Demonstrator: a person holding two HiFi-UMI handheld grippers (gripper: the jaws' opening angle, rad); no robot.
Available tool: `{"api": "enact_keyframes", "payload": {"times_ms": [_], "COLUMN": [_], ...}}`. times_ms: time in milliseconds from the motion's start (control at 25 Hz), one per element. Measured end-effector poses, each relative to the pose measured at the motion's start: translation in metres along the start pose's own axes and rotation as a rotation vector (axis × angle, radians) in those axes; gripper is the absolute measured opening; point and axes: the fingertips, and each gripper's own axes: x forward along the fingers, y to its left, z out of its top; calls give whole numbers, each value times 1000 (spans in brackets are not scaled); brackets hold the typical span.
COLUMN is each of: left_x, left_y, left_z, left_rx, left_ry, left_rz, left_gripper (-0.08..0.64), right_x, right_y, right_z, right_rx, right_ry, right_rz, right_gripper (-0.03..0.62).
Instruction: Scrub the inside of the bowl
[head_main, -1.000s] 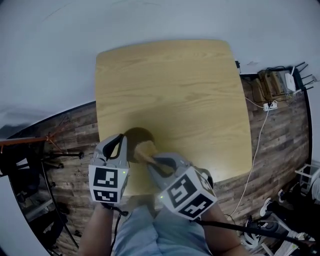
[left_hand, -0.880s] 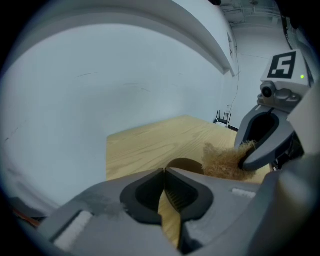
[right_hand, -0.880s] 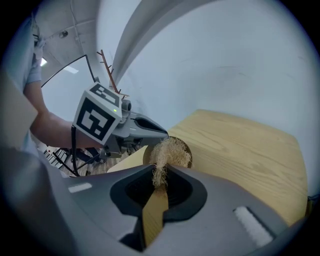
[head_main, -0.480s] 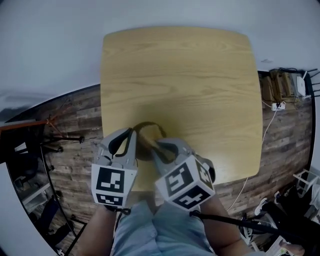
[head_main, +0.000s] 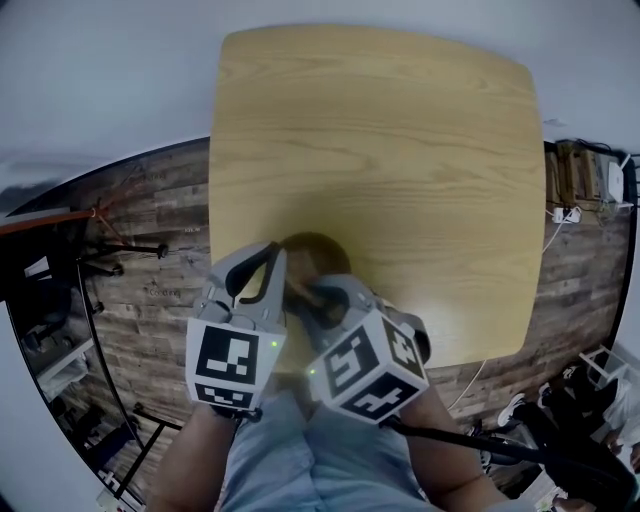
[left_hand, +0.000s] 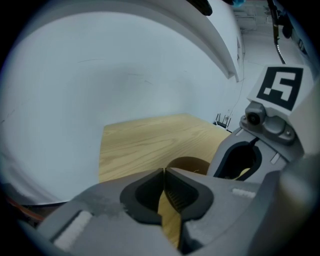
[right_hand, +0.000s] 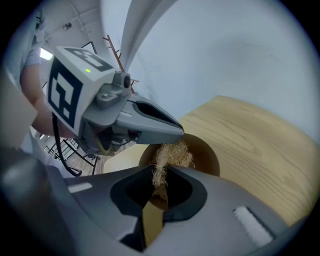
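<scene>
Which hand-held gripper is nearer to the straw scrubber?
Right. The right hand-held gripper clamps the scrubber inside the bowl. The left hand-held gripper is at the bowl's rim, close beside the scrubber.

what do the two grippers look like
Both are grey moulded plastic. The left tool and right tool have tapering jaws with dark, ribbed inner pads. Each carries a white cube printed with black square markers and showing a small green light. A black cable trails from the right one.
</scene>
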Motion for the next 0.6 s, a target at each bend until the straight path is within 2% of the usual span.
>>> {"api": "enact_keyframes", "payload": {"times_ms": [440,600], "left_x": [6,4], "left_y": [5,6], "left_z": [5,5], "left_rx": [20,2], "left_ry": [-21,-22], "left_rz": [-3,4], "left_gripper": [34,35], "right_x": [-33,-51], "right_y": [29,36], "right_z": [-2,0], "right_rx": [-19,-7], "right_ry": [6,-36], "right_rz": [49,20], "right_gripper": [43,44]}}
